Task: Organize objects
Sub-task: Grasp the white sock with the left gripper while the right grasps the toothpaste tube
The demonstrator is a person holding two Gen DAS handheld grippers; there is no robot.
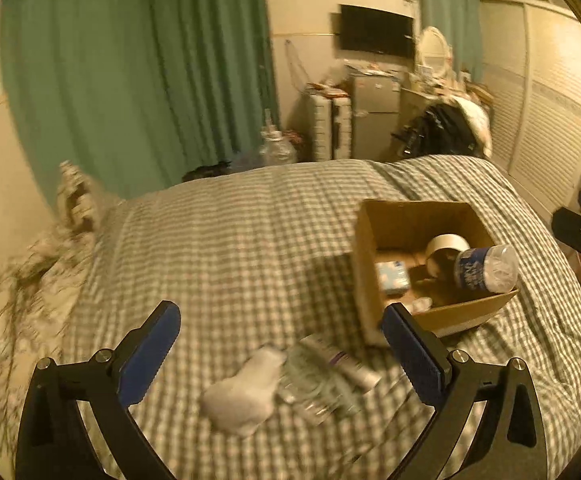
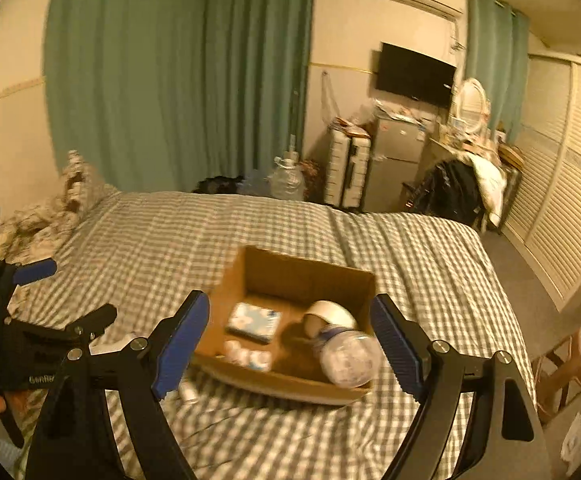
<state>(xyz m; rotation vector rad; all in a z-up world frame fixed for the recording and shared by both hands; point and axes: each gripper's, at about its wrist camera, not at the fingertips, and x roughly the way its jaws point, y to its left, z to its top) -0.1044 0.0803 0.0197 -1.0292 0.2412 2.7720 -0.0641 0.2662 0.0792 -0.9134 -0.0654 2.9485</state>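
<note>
A cardboard box [image 1: 364, 276] [image 2: 310, 278] sits open on the checked bed cover. Inside lie a roll of tape [image 1: 446, 245] [image 2: 332, 311], a plastic bottle [image 1: 486, 269] [image 2: 348, 356] leaning on the near rim, a blue and white tissue pack [image 1: 390, 277] [image 2: 254, 321] and small white items [image 2: 250, 357]. My left gripper [image 1: 280, 316] is open and empty, above a white cloth [image 1: 242, 400], a crumpled clear wrapper [image 1: 314, 386] and a tube [image 1: 348, 365] on the cover beside the box. My right gripper [image 2: 290, 304] is open and empty, in front of the box.
The bed cover [image 2: 410, 248] stretches wide around the box. A flowered pillow [image 1: 70, 200] lies at the left, with green curtains [image 1: 138, 72] behind. Suitcases, a small fridge [image 2: 394, 160] and a cluttered chair stand beyond the bed. A stool [image 2: 570, 364] stands at the right.
</note>
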